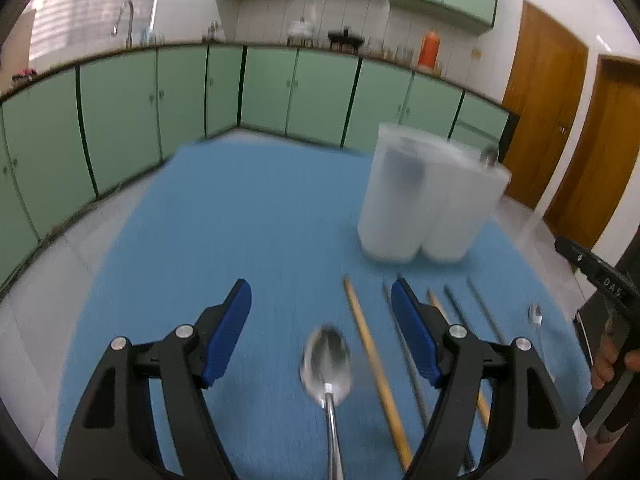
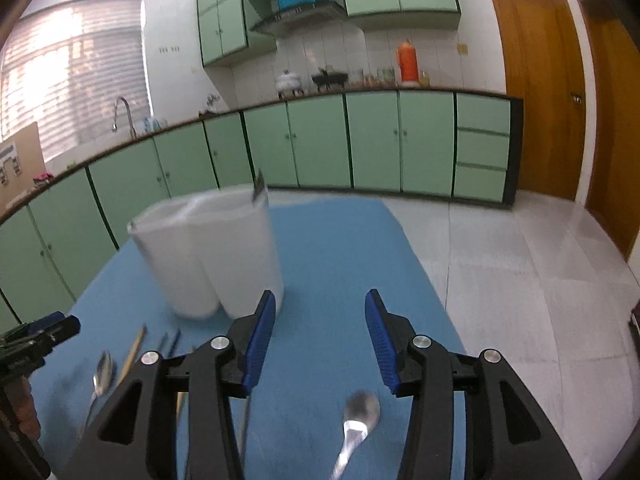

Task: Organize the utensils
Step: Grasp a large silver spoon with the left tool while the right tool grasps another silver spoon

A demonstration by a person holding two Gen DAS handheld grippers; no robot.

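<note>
Utensils laid out on blue mat (image 1: 240,208), both grippers empty.
Left gripper (image 1: 322,334) jaws wide over big spoon (image 1: 326,364); right gripper (image 2: 320,338) jaws wide above small spoon (image 2: 360,410). Holder (image 1: 424,200) stands just beyond chopsticks (image 1: 376,368). Risk: you pinch the slick bowl, spoon skids or drops.

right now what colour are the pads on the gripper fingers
Blue pads on black arms, clearest in the right wrist view.

Large steel spoon (image 1: 327,364) flat on blue cloth, bowl up, centred between left gripper (image 1: 321,300) fingers. Wooden chopstick (image 1: 376,364) just right of it, grey chopsticks (image 1: 472,312) beyond the right finger. Frosted white two-cell holder (image 1: 424,200) upright, ahead-right.
</note>
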